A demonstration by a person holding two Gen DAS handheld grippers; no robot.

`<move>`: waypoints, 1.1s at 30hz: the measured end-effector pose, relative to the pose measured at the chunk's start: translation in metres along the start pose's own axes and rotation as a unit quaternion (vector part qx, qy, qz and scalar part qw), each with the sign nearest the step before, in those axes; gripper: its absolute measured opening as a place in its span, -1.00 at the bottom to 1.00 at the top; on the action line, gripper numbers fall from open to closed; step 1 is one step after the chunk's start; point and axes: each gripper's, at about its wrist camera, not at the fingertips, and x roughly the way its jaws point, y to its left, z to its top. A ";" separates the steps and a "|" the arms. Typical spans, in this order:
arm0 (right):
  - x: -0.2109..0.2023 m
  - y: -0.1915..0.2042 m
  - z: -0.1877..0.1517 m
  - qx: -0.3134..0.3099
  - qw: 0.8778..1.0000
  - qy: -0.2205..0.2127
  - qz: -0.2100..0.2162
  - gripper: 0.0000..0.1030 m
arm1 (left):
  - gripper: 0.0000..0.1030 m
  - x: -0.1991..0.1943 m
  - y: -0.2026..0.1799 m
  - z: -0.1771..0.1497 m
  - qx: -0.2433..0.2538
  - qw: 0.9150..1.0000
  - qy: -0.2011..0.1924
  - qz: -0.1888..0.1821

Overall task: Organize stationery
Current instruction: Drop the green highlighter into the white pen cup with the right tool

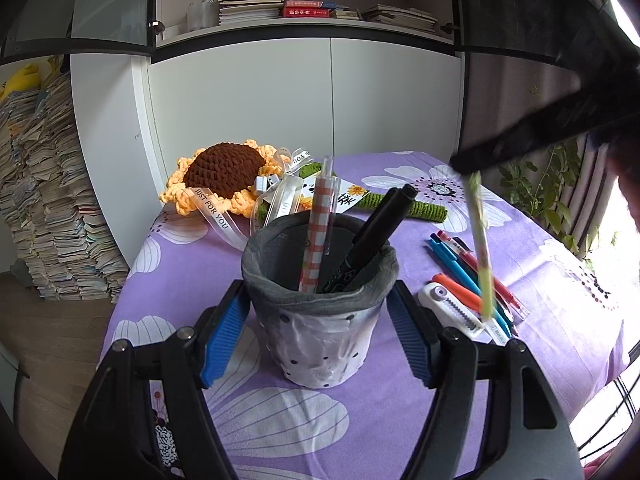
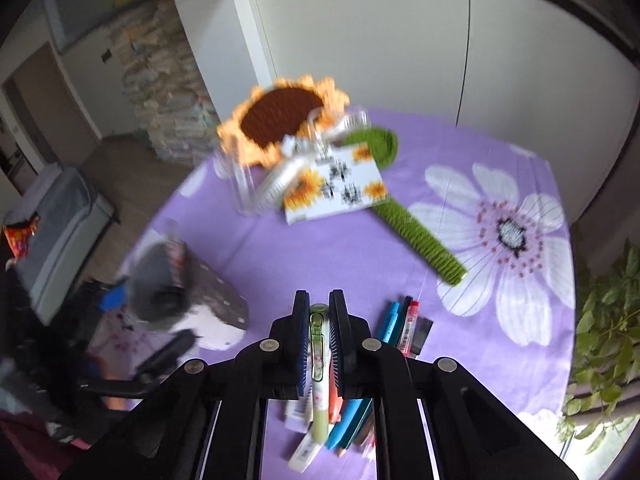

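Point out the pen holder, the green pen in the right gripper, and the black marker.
pen holder (image 1: 320, 344): left wrist view, white dotted front wall.
green pen (image 2: 319, 344): right wrist view, barrel between the fingers.
black marker (image 1: 372, 232): left wrist view, mid-barrel above rim.

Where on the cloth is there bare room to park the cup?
Bare cloth lies in front of the pen cup, and more between the crochet stem and the loose pens. It is crowded around the sunflower and the pen pile.

On the table (image 1: 280, 420), the pen holder (image 1: 320, 320) stands with two pens (image 1: 360, 248) in it; loose pens (image 1: 460, 276) lie right of it, the crocheted sunflower (image 1: 224, 172) behind it
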 end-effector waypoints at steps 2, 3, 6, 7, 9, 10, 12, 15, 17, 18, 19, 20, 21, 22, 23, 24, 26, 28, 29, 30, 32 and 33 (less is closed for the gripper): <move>-0.025 0.012 0.002 -0.005 0.999 -0.038 0.007 -0.79 | 0.35 0.000 -0.001 0.000 0.002 1.000 -0.001 0.001; -0.037 0.017 0.005 -0.010 0.998 -0.058 0.008 -0.79 | 0.35 0.000 -0.001 -0.001 0.002 1.000 -0.001 0.001; -0.070 0.037 0.011 -0.029 0.993 -0.115 0.018 -0.79 | 0.35 0.000 0.000 -0.001 0.000 1.000 -0.001 0.001; -0.083 0.043 0.013 -0.037 0.990 -0.138 0.024 -0.79 | 0.35 0.000 0.000 -0.001 0.000 1.000 -0.001 0.001; -0.099 0.052 0.017 -0.045 0.984 -0.166 0.036 -0.79 | 0.35 0.000 0.001 0.000 -0.002 1.000 -0.001 0.001; -0.106 0.056 0.020 -0.050 0.981 -0.181 0.043 -0.79 | 0.35 0.000 0.001 0.000 -0.002 1.000 -0.001 0.001; -0.114 0.064 0.026 -0.058 0.976 -0.202 0.055 -0.79 | 0.35 0.000 0.001 0.000 -0.001 1.000 0.000 0.001; -0.109 0.077 0.033 -0.071 0.972 -0.211 0.074 -0.79 | 0.35 0.001 0.000 0.000 0.000 1.000 0.000 0.002; -0.097 0.083 0.036 -0.076 0.973 -0.203 0.080 -0.79 | 0.35 0.000 0.001 0.000 -0.001 1.000 0.000 0.001; -0.088 0.084 0.037 -0.078 0.974 -0.199 0.077 -0.79 | 0.35 0.000 0.001 0.000 -0.001 1.000 0.000 0.000; -0.080 0.086 0.036 -0.081 0.975 -0.195 0.069 -0.79 | 0.35 0.000 0.001 0.000 -0.001 1.000 -0.001 -0.001; -0.072 0.087 0.035 -0.084 0.976 -0.193 0.062 -0.79 | 0.35 0.000 0.001 0.000 -0.002 1.000 -0.001 -0.002; -0.066 0.087 0.035 -0.085 0.976 -0.191 0.057 -0.79 | 0.36 0.000 0.001 0.000 -0.002 1.000 -0.001 -0.002; -0.060 0.087 0.033 -0.086 0.977 -0.187 0.058 -0.79 | 0.36 0.001 0.002 0.000 -0.003 1.000 -0.001 -0.003; -0.055 0.086 0.033 -0.086 0.978 -0.181 0.063 -0.79 | 0.35 0.001 0.002 0.000 -0.003 1.000 -0.001 -0.003; -0.051 0.085 0.031 -0.085 0.978 -0.176 0.065 -0.79 | 0.36 0.001 0.002 0.000 -0.003 1.000 -0.001 -0.004; -0.043 0.086 0.028 -0.089 0.981 -0.164 0.062 -0.79 | 0.36 0.001 0.002 0.000 -0.004 1.000 -0.002 -0.004; -0.038 0.088 0.023 -0.099 0.982 -0.151 0.063 -0.79 | 0.36 0.001 0.002 0.000 -0.005 1.000 -0.002 -0.004; -0.035 0.089 0.021 -0.102 0.982 -0.145 0.063 -0.79 | 0.36 0.001 0.001 0.000 -0.006 1.000 -0.002 -0.004; -0.031 0.091 0.019 -0.108 0.983 -0.136 0.064 -0.79 | 0.36 0.001 0.001 0.000 -0.006 1.000 -0.002 -0.004; -0.025 0.091 0.015 -0.115 0.984 -0.119 0.065 -0.79 | 0.36 0.000 0.000 0.000 -0.006 1.000 -0.001 -0.005; -0.022 0.090 0.014 -0.111 0.985 -0.112 0.070 -0.79 | 0.36 0.000 -0.001 0.000 -0.005 1.000 -0.001 -0.005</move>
